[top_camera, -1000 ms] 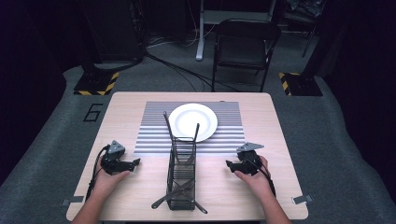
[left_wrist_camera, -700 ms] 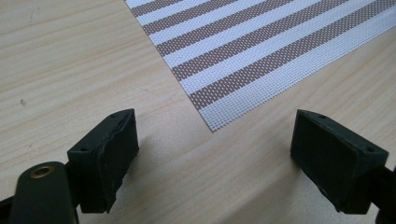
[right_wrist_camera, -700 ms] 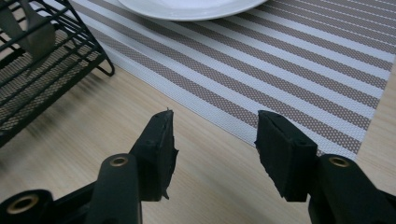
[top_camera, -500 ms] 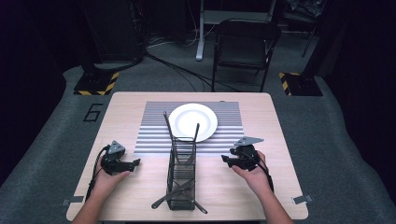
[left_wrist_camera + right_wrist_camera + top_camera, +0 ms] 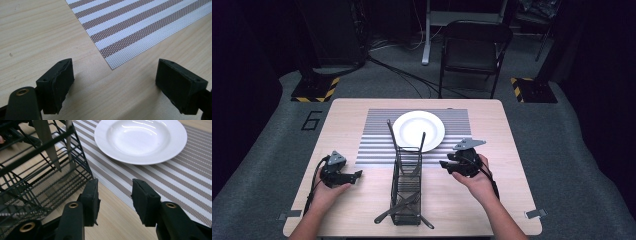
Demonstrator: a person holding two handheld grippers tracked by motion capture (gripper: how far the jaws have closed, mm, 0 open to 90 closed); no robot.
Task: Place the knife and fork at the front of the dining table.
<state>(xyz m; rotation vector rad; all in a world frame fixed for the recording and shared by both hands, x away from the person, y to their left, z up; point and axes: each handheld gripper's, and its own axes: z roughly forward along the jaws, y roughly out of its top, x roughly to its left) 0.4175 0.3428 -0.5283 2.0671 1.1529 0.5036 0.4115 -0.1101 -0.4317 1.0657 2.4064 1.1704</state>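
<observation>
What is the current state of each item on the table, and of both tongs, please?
Plate: upright, empty, lying on the mat.
Striped mat: flat on the table.
Wire rack: standing on the table, holding utensils.
Left tongs: open wide, holding nothing, near the mat's corner.
Right tongs: partly open, holding nothing, between rack and plate.

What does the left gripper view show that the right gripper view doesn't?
The left gripper view has the striped woven placemat's corner between wide-open jaws of the left gripper. The right gripper view adds the round white ceramic plate and the black wire rack holding metal cutlery, past the right gripper. Both share the pale wooden table and placemat.
</observation>
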